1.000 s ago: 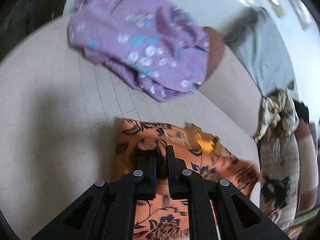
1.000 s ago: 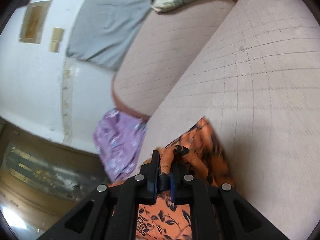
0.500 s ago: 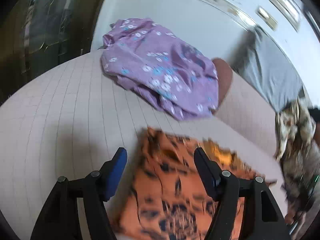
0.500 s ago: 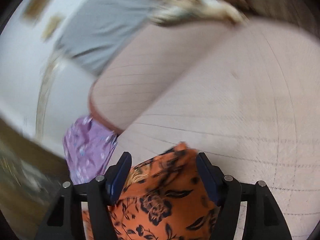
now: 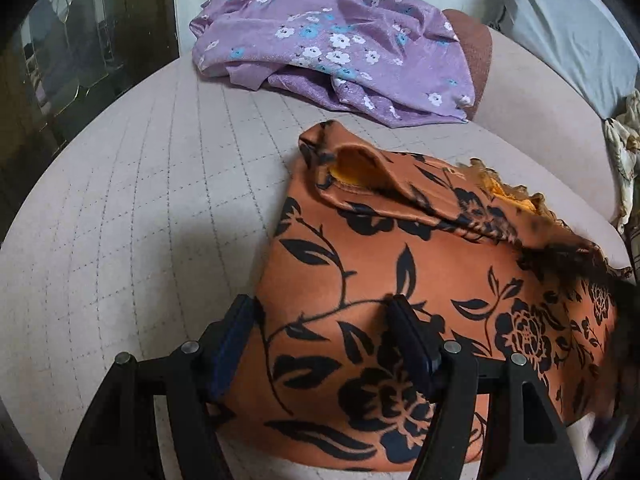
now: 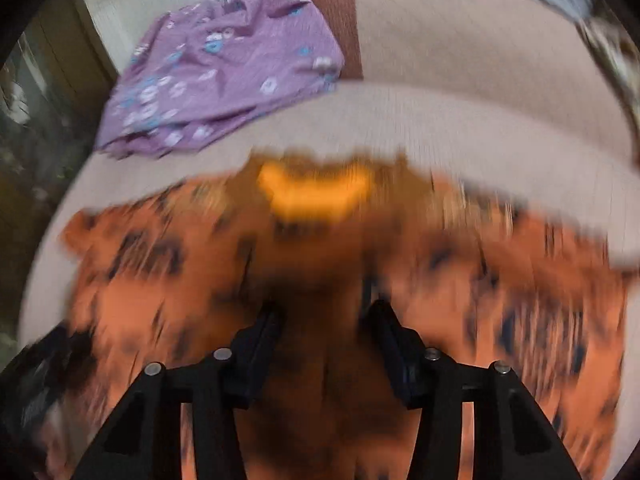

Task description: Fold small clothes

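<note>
Garment: orange floral garment (image 5: 420,280) lies flat on the sofa seat (image 5: 140,200), near its back edge.
Left gripper (image 5: 320,320): jaws spread, just opened, hovering over the cloth.
Right gripper (image 6: 324,320): jaws apart, just narrowing, blurred, pinching nothing.
Beside: purple garment (image 5: 332,40) at the seat's far corner.

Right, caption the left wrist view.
Open left tongs hover over an orange floral garment, purple floral garment behind.

I count two loose garments before me: one orange floral cloth (image 5: 420,272) in the lower middle, one purple flowered cloth (image 5: 332,40) at the top. One grey pillow (image 5: 568,28) sits upper right. I hold two tools.
</note>
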`<action>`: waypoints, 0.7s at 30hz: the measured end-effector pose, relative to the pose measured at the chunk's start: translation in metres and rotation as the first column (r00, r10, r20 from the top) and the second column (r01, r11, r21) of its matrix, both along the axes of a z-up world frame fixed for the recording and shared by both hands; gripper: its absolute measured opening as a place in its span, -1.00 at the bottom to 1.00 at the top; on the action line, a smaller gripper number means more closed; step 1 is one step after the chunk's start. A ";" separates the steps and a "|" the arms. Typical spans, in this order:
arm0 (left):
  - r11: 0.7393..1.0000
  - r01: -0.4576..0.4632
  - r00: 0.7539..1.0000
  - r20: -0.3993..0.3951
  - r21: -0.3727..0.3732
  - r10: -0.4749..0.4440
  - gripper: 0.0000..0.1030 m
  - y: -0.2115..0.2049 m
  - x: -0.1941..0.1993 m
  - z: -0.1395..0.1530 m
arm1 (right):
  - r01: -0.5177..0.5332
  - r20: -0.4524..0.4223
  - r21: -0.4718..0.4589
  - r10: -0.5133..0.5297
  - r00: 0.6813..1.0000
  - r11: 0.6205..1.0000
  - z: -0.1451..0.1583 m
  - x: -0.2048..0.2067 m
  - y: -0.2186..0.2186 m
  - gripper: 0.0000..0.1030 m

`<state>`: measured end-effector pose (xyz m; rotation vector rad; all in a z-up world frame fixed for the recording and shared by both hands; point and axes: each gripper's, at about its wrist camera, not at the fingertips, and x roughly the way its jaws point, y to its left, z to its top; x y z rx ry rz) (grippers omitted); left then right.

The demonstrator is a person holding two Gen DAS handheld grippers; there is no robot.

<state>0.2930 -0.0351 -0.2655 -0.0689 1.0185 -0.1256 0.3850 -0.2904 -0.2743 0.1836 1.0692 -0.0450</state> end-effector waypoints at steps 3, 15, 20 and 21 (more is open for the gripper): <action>0.999 -0.020 1.000 -0.024 -0.039 0.019 0.43 0.007 0.005 -0.003 | 0.104 -0.041 0.031 -0.103 0.994 0.994 -0.004 0.062 -0.016 0.02; 0.984 -0.169 0.985 0.019 -0.057 0.170 0.44 0.034 0.019 0.003 | 0.314 0.125 0.007 -0.312 0.942 0.949 0.026 0.002 -0.088 0.03; 0.974 -0.225 0.974 0.003 -0.007 0.225 0.45 0.047 0.016 -0.002 | 0.453 -0.036 -0.055 -0.455 0.890 0.890 -0.021 -0.040 -0.155 0.05; 0.975 -0.222 0.975 -0.011 0.002 0.222 0.45 0.047 0.017 -0.005 | 0.455 -0.042 -0.033 -0.456 0.889 0.890 -0.026 -0.042 -0.161 0.05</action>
